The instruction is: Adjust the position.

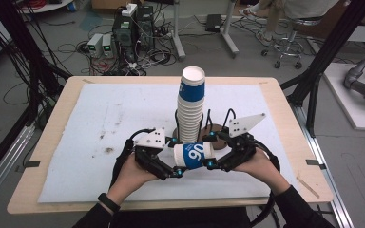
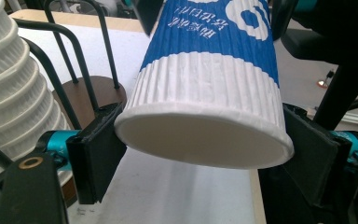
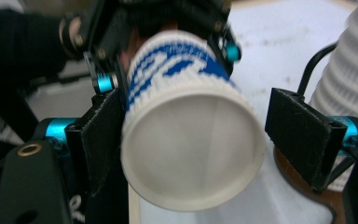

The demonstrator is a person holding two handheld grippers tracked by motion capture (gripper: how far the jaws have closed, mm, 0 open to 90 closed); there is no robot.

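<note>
Near the table's (image 1: 38, 180) front edge, we find a cup (image 1: 195, 155) held level between both claws, just before the stack (image 1: 190, 111) on its rack (image 1: 216, 135). Left claw (image 2: 193, 161) clamps the cup's base. Right claw (image 3: 191, 135) stands parted around the cup's other end, one pad (image 3: 101, 128) touching, the other apart. We judge the handover to the left claw done; stacking remains.

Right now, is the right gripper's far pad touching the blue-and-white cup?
Apart. The right gripper view shows a plain gap between that pad and the cup; the right gripper stands open, while the left gripper clamps the cup.
</note>
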